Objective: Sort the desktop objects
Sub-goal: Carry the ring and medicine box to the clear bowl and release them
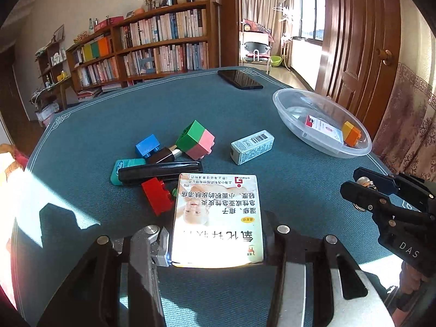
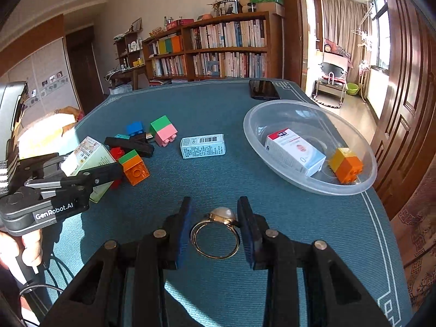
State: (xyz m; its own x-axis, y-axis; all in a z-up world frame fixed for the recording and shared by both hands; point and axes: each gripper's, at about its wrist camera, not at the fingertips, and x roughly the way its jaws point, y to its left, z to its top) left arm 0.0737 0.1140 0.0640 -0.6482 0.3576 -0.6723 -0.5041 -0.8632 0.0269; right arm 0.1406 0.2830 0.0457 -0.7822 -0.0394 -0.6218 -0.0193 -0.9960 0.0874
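Note:
My left gripper [image 1: 218, 242] is shut on a white and yellow medicine box [image 1: 218, 218], held above the teal tablecloth. The right wrist view shows the same box [image 2: 87, 152] in that gripper [image 2: 81, 167] at the left. My right gripper [image 2: 215, 226] is shut on a gold ring with a pearl [image 2: 215, 234], just over the cloth. A clear plastic bowl [image 2: 286, 114] at the right holds a white box [image 2: 294, 150] and a yellow-orange block [image 2: 346, 166]. Loose on the cloth are a pale blue box [image 2: 203, 145], a green-pink block [image 2: 163, 130], a blue block [image 2: 135, 128] and a green-orange block [image 2: 133, 169].
A black case [image 1: 160, 170], a teal floss container [image 1: 128, 167], a dark lipstick [image 1: 163, 154] and a red block [image 1: 156, 194] crowd together left of centre. A black phone [image 2: 264, 90] lies at the table's far edge. Bookshelves stand beyond the table, a wooden door to the right.

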